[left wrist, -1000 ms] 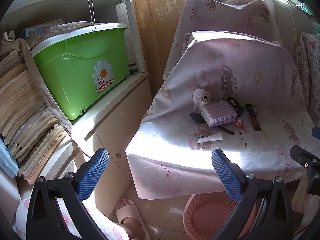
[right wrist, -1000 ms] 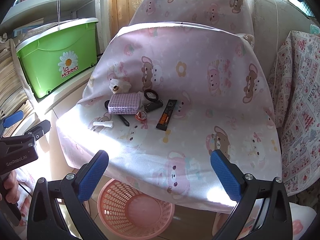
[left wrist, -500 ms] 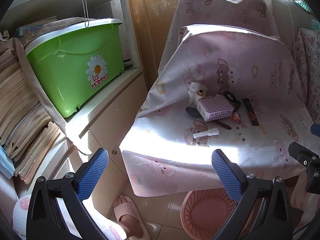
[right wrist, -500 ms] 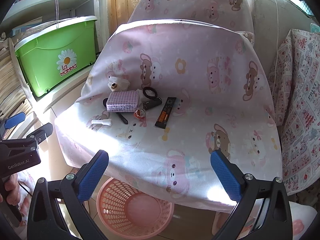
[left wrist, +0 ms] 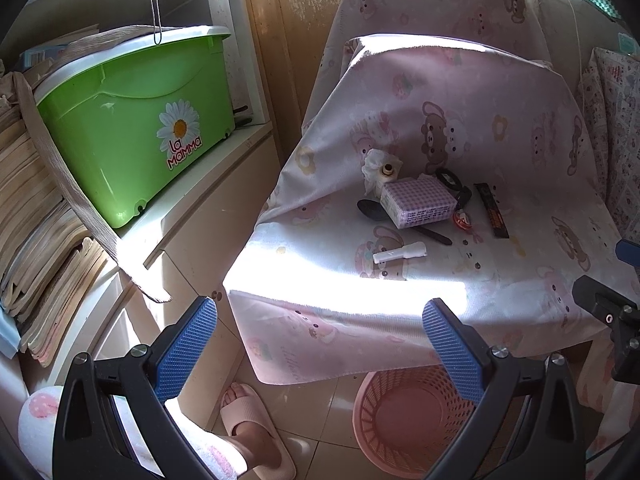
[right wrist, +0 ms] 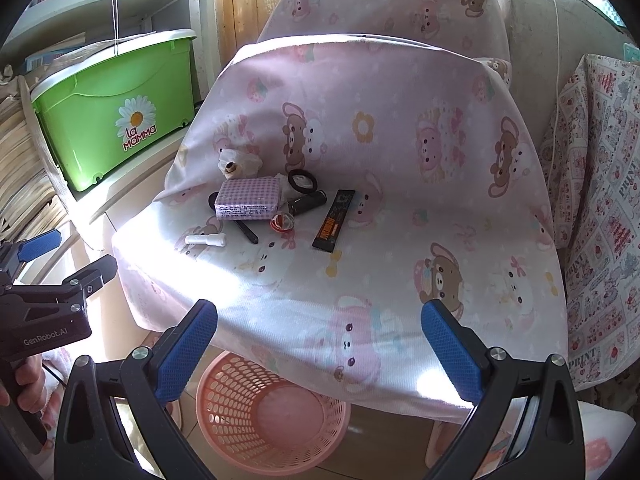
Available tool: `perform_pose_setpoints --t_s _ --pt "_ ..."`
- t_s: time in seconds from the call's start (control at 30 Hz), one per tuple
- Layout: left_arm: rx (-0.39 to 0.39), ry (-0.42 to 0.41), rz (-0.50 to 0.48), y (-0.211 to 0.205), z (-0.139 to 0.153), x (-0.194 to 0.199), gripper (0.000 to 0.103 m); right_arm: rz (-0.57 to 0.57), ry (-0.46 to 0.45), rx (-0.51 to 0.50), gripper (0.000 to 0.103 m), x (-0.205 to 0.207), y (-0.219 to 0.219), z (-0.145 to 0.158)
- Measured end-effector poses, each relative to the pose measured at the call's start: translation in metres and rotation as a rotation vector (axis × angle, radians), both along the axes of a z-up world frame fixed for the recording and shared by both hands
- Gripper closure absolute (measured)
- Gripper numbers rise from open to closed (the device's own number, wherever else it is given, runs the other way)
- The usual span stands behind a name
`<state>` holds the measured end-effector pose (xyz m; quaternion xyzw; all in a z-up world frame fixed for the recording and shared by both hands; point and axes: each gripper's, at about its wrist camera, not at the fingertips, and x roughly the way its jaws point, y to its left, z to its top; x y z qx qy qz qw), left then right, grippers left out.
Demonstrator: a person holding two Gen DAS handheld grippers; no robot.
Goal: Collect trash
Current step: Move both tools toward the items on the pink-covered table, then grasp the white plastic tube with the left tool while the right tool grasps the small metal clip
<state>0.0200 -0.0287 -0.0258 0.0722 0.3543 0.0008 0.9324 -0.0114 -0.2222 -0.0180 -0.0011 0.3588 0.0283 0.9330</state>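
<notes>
Your left wrist camera looked from low at the front left corner of the cloth-covered table [left wrist: 500, 288], facing forward and slightly right, with the green bin [left wrist: 132, 120] close on its left. Your right wrist camera sat further right, facing the table's [right wrist: 400, 280] front edge squarely from a similar distance. Both views shared the small pile of items [left wrist: 420, 204] [right wrist: 264, 204] and the pink basket [left wrist: 404, 424] [right wrist: 272, 412] below.

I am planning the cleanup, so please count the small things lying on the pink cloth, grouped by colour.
White: 2, the crumpled tissue and the small tube.
Black: 4, the spoon, the ring, the lighter and the long wrapper.
Purple: 1, the checked packet.
Red: 1, the round cap.
Total: 8.
</notes>
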Motion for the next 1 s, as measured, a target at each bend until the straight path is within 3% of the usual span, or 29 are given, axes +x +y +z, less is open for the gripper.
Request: perform_pose_setpoints --t_s 0.33,0.5,0.73,0.83,0.93,1.0 --pt "-0.05 0.034 -0.027 -0.004 -0.009 0.005 0.001 -0.021 -0.024 0.014 0.001 -0.002 -0.005 0.003" --pt "-0.123 0.05 -0.022 -0.012 -0.016 0.024 0.001 -0.04 -0.021 0.018 0.012 0.001 -0.01 0.002" --pt "-0.214 0.069 -0.028 -0.025 -0.023 0.06 0.01 0.019 -0.018 0.056 0.041 0.029 -0.016 0.017" --pt "-0.205 0.08 -0.022 -0.034 -0.029 0.069 0.013 0.055 -0.017 0.039 0.051 0.05 -0.016 0.026" --pt "-0.201 0.106 -0.032 -0.042 -0.036 0.078 0.017 0.067 -0.019 -0.017 0.068 0.073 -0.014 0.028" --pt "-0.186 0.111 -0.028 -0.047 -0.041 0.084 0.017 0.082 -0.014 -0.027 0.07 0.087 -0.013 0.026"
